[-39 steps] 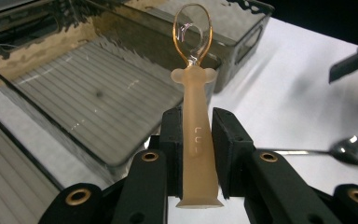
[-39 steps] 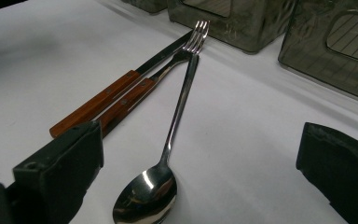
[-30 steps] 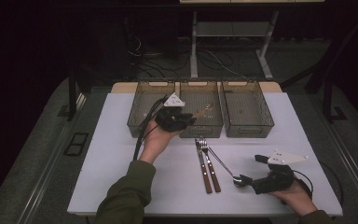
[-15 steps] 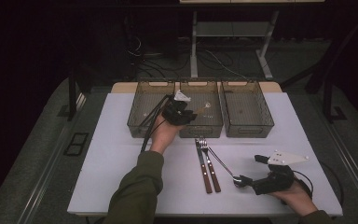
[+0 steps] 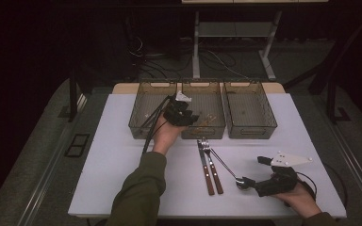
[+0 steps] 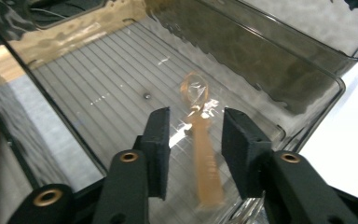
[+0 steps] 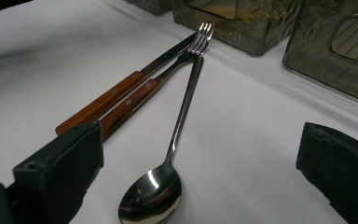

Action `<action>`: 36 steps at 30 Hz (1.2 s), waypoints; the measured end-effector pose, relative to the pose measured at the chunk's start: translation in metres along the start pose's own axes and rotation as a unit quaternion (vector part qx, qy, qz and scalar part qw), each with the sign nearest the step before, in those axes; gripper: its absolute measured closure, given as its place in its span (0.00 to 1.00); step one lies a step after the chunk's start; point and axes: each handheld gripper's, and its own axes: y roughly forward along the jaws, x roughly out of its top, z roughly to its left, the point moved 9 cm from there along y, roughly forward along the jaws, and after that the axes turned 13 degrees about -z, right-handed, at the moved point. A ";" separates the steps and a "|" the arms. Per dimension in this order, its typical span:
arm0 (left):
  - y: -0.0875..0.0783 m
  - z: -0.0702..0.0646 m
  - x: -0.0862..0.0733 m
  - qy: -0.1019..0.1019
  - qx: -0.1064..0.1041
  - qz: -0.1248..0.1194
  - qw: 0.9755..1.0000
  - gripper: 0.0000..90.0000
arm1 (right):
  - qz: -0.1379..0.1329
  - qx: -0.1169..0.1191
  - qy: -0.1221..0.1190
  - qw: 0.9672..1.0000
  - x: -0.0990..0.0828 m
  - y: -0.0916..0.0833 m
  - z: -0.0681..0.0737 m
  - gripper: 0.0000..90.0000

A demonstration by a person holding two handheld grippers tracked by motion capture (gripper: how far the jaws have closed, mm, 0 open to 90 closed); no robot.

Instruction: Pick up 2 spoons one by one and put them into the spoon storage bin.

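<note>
Amber plastic spoon (image 6: pixel 199 140) lay centre-frame in middle bin (image 6: pixel 98 93) | left gripper (image 6: pixel 193 135) spread astride it — unpinched | right gripper (image 7: pixel 200 186) spread over steel spoon (image 7: pixel 168 158) | advice: lift clear — avoid snagging handle.

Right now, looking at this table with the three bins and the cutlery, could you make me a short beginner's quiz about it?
1. True or false: the translucent orange plastic spoon lies inside the smoky clear middle bin.
2. Which piece lies nearest the right gripper? A) wooden-handled knife B) wooden-handled fork C) shiny steel spoon
3. Fill in: the left gripper has its jaws ____.

Key: 1 true; 2 C, its bowl sits between the open jaws in the right gripper view; 3 open, either side of the orange spoon's handle.
</note>
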 end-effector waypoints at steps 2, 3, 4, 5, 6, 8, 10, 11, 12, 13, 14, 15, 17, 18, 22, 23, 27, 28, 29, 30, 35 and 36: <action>-0.002 0.000 0.001 0.001 -0.005 -0.002 1.000 0.66 | 0.000 0.000 0.000 1.000 0.000 0.000 0.000 0.01; -0.003 -0.001 0.002 -0.002 -0.007 -0.004 1.000 0.65 | 0.000 0.000 0.000 1.000 0.000 0.000 0.000 0.01; -0.005 -0.002 0.003 -0.002 -0.011 -0.007 1.000 0.65 | 0.000 0.000 0.000 1.000 0.000 0.000 0.000 0.01; -0.006 -0.004 0.005 -0.004 -0.011 -0.012 1.000 0.64 | 0.000 0.000 0.000 1.000 0.000 0.000 0.000 0.01; -0.008 -0.004 0.005 -0.001 -0.013 -0.013 1.000 0.63 | 0.000 0.000 0.000 1.000 0.000 0.000 0.000 0.01; -0.011 -0.008 0.009 -0.009 -0.025 -0.024 0.999 0.61 | 0.000 -0.001 0.000 1.000 0.000 0.000 0.000 0.01; -0.016 -0.011 0.010 0.002 -0.029 -0.024 0.999 0.59 | 0.000 -0.001 0.001 1.000 0.000 0.000 0.000 0.01; -0.018 -0.013 0.010 0.000 -0.031 -0.027 0.999 0.58 | 0.000 -0.001 0.000 1.000 0.000 0.000 0.000 0.01; -0.021 -0.014 0.010 0.007 -0.035 -0.023 0.999 0.57 | 0.000 -0.001 0.000 1.000 0.000 0.000 0.000 0.01; -0.022 -0.016 0.010 0.003 -0.037 -0.028 0.999 0.56 | 0.000 -0.001 0.000 1.000 0.000 0.000 0.000 0.01; -0.025 -0.017 0.010 0.006 -0.040 -0.028 0.999 0.55 | 0.000 -0.001 0.000 1.000 0.000 0.000 0.000 0.01; -0.027 -0.018 0.010 0.001 -0.042 -0.032 0.999 0.54 | 0.000 -0.002 0.001 1.000 0.000 0.000 0.000 0.01; -0.032 -0.019 0.009 0.004 -0.046 -0.033 0.998 0.52 | 0.000 -0.002 0.000 1.000 0.000 0.000 0.000 0.01; -0.034 -0.020 0.009 0.004 -0.047 -0.038 0.998 0.52 | 0.001 -0.002 0.000 1.000 0.000 0.000 0.000 0.01; -0.041 -0.023 0.008 -0.007 -0.055 -0.046 0.997 0.49 | 0.002 -0.002 0.001 1.000 -0.001 0.000 -0.001 0.01; -0.043 -0.024 0.008 -0.007 -0.056 -0.046 0.997 0.48 | 0.001 -0.003 0.000 1.000 0.000 0.000 -0.001 0.01; -0.053 -0.030 0.004 0.001 -0.062 -0.042 0.997 0.44 | 0.001 -0.004 0.003 1.000 -0.001 0.000 -0.001 0.01; -0.055 -0.031 0.003 0.002 -0.063 -0.046 0.997 0.43 | 0.002 -0.005 0.004 1.000 -0.001 0.000 -0.001 0.01; -0.058 -0.032 0.002 0.002 -0.063 -0.046 0.997 0.42 | 0.004 -0.004 0.004 1.000 -0.001 0.000 -0.001 0.01; -0.062 -0.033 0.000 0.006 -0.065 -0.042 0.997 0.41 | 0.005 -0.004 0.005 1.000 -0.001 0.000 -0.001 0.01; -0.079 -0.040 -0.009 0.000 -0.067 -0.050 0.996 0.37 | 0.016 -0.006 0.009 1.000 -0.002 -0.001 -0.001 0.01; -0.084 -0.041 -0.012 -0.001 -0.070 -0.053 0.996 0.36 | 0.021 -0.005 0.010 1.000 -0.002 -0.001 -0.002 0.01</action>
